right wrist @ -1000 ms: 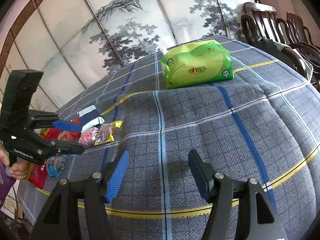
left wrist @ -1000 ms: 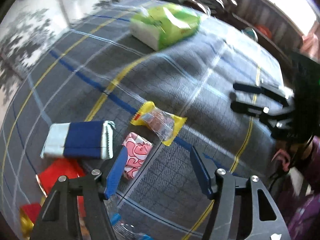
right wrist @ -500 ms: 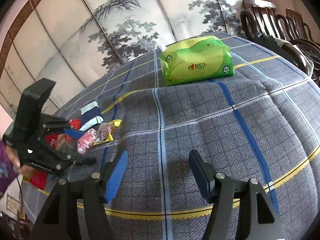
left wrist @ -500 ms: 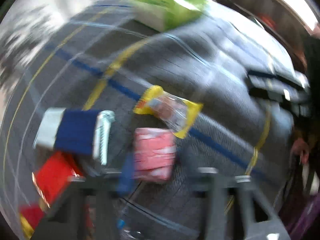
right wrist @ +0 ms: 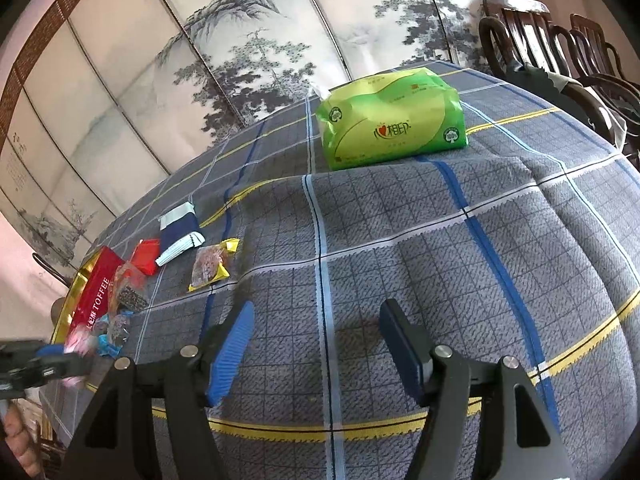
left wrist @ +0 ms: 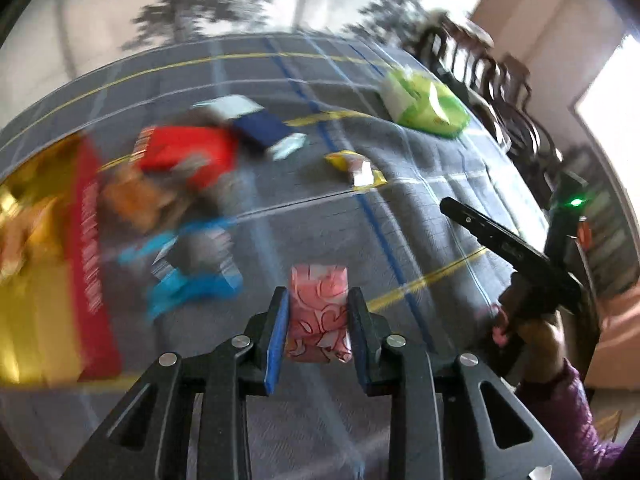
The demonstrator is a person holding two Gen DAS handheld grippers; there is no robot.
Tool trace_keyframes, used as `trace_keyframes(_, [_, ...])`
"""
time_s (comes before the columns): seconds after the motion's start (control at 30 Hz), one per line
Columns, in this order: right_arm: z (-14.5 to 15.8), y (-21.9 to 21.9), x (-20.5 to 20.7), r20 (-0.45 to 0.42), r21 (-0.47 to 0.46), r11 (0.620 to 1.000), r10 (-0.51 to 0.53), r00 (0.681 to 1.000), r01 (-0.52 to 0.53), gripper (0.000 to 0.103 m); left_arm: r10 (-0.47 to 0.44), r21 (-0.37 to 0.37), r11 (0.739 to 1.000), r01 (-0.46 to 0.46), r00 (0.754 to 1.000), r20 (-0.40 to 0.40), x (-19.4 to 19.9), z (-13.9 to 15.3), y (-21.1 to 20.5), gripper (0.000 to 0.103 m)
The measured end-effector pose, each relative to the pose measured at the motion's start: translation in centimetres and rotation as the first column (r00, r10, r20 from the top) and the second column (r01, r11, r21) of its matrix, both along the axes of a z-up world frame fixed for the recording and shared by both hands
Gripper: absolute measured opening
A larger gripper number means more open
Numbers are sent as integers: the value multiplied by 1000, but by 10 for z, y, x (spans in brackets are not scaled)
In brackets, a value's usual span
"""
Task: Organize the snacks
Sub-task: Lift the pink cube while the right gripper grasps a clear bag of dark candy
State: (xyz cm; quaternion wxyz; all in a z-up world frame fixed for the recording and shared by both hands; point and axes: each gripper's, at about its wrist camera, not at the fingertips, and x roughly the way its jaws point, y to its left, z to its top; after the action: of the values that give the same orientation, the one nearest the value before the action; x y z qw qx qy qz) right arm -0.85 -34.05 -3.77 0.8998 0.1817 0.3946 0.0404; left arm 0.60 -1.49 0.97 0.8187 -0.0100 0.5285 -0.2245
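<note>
My left gripper is shut on a pink-and-white patterned snack packet and holds it above the checked tablecloth. In the right wrist view the left gripper shows at the far left edge with the pink packet. My right gripper is open and empty over the cloth. On the table lie a yellow-edged snack, a navy-and-white packet, a red packet, a blue-wrapped snack and a clear snack bag.
A red and gold toffee box lies at the table's left edge, also in the left wrist view. A green tissue pack stands at the back. Dark wooden chairs stand at the right. A painted screen is behind.
My left gripper closed on the pink packet, lifted it off the cloth and swung back toward the toffee box. The right gripper has barely moved.
</note>
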Motion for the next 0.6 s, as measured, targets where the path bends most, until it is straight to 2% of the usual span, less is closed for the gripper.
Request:
trace_keyframes(0.1, [4,3,-3,27,-12,1000,12,1000,-12,67,59,-25,998,-59,998,20,-17,15,35,25])
trace_keyframes(0.17, [10,13,-7,59,-57,998,44,997,-41,67,101,-34,994,-99,994,35,-29,23,58,25])
trace_keyframes(0.2, [14,24,-10,75,-107,992,80,994,-72,67,106,-39,994,-105,993,42,-33,26,65,25])
trace_keyframes(0.27, [19,51,-15,71,-138,977,176,982,-165,67,123,-23,992,-122,991,52,-36,26,74,25])
trace_keyframes(0.33, [22,69,-16,62,-162,969,198,978,-186,67,111,-42,993,-110,993,30,-37,23,76,25])
trace_keyframes(0.37, [24,75,-17,64,-144,970,209,976,-198,67,81,-60,995,-80,997,11,-37,20,73,27])
trace_keyframes(0.4, [26,78,-19,70,-128,971,214,974,-204,67,42,-64,997,-42,999,2,-39,17,66,38])
trace_keyframes(0.43, [28,82,-21,77,-123,970,220,972,-210,67,16,-53,998,-16,1000,-1,-41,15,57,59])
trace_keyframes(0.53, [32,87,-24,70,-175,961,227,971,-212,67,-40,-46,998,41,999,18,-46,9,30,85])
trace_keyframes(0.57, [32,87,-24,65,-178,961,225,972,-210,67,-52,-32,998,52,999,13,-44,5,21,88])
trace_keyframes(0.6, [30,84,-23,56,-168,964,220,974,-208,67,-48,-6,999,48,999,-11,-40,-3,11,87])
